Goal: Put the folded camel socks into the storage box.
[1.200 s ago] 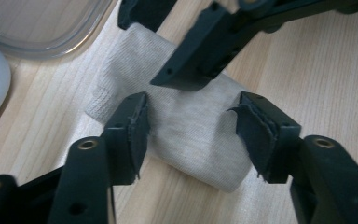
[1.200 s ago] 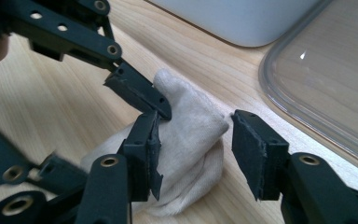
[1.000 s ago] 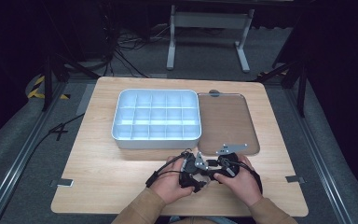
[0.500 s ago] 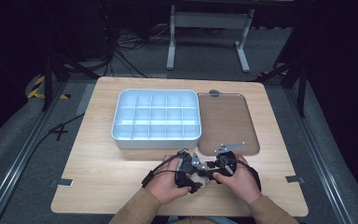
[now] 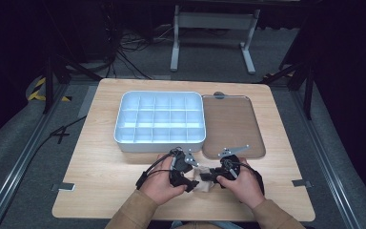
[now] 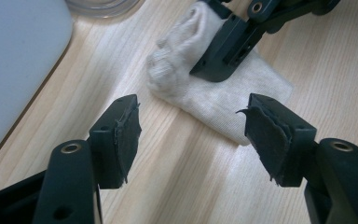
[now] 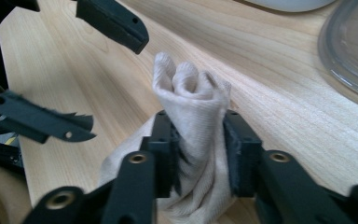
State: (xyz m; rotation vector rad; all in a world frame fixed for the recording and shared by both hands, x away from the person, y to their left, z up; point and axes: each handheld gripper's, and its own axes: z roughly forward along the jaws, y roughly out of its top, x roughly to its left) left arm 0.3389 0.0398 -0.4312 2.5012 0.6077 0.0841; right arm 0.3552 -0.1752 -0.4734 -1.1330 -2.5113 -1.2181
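A small beige cloth (image 5: 203, 185) lies bunched on the wooden table (image 5: 100, 162) near its front edge, between the person's two hands. My right gripper (image 7: 198, 135) has just been closing and its pads now pinch a raised fold of the cloth (image 7: 191, 95). My left gripper (image 6: 193, 130) hovers open just short of the cloth (image 6: 223, 100), with bare wood between its jaws. One black jaw of the right gripper (image 6: 223, 46) presses into the cloth's far part. In the right gripper view, the left gripper (image 7: 116, 84) stands spread at the upper left.
A white compartment tray (image 5: 159, 143) sits behind the hands; its wall (image 6: 18, 56) is close on the left gripper's left. A clear, brownish flat tray (image 5: 231, 124) lies to the right of it, its rim (image 7: 354, 51) near the cloth.
The left hand and its gripper have drifted a little to the left, away from the cloth. The right hand has stayed where it was, by the cloth.
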